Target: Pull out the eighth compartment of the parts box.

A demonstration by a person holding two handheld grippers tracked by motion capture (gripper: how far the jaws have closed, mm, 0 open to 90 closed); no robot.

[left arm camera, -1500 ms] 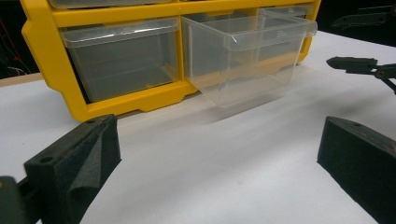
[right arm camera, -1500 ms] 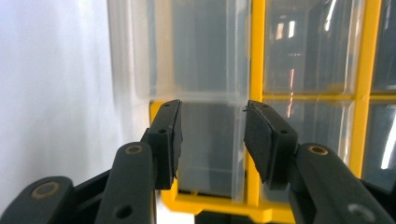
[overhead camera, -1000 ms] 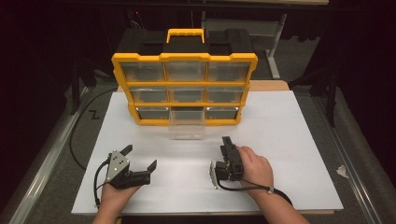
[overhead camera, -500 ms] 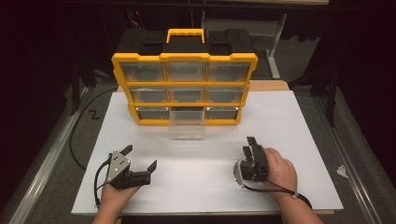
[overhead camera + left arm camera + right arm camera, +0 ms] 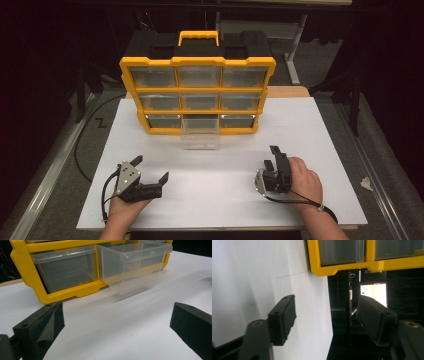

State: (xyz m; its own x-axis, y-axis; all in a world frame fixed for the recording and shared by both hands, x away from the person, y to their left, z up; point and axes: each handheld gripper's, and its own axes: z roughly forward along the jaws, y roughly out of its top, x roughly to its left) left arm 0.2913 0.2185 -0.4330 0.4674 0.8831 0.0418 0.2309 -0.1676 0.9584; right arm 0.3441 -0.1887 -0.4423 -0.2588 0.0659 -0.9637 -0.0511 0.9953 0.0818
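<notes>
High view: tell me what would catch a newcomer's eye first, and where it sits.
The yellow and black drawer organiser stands upright at the far middle of the white board, three rows of clear drawers facing the person. Its bottom middle drawer is pulled out toward the person. Nearer, the left gripper and right gripper rest on the board, each in a hand, jaws open with nothing between them; the right one's jaws have just been opening.
</notes>
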